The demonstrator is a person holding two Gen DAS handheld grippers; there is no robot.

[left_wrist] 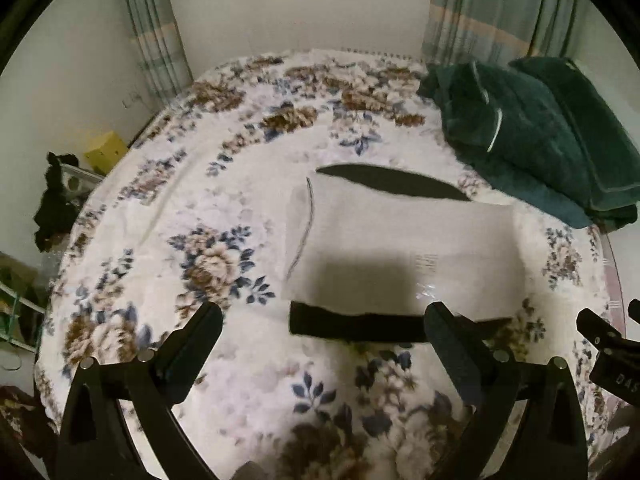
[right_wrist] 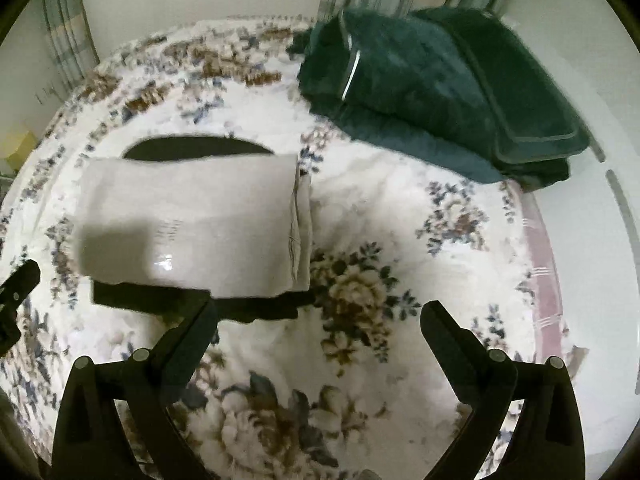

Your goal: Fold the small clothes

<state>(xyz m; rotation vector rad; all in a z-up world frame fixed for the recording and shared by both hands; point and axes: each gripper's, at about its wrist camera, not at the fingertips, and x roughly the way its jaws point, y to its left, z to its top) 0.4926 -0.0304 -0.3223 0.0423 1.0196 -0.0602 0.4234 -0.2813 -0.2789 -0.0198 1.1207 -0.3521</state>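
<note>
A small grey-white garment [left_wrist: 400, 244] lies folded flat on the floral bedspread [left_wrist: 248, 160], with black bands showing at its far edge [left_wrist: 396, 182] and near edge [left_wrist: 360, 324]. It also shows in the right wrist view [right_wrist: 192, 220], where its folded edges stack on the right side. My left gripper [left_wrist: 324, 320] is open and empty, hovering just in front of the garment's near black band. My right gripper [right_wrist: 320, 316] is open and empty, to the right of the garment's near corner. Part of the right gripper shows at the left wrist view's right edge [left_wrist: 608, 344].
A pile of dark green folded towels or blankets [left_wrist: 540, 136] sits at the far right of the bed [right_wrist: 440, 84]. Curtains [left_wrist: 480, 8] and a wall stand behind. A yellow box [left_wrist: 106, 152] and clutter lie off the bed's left edge.
</note>
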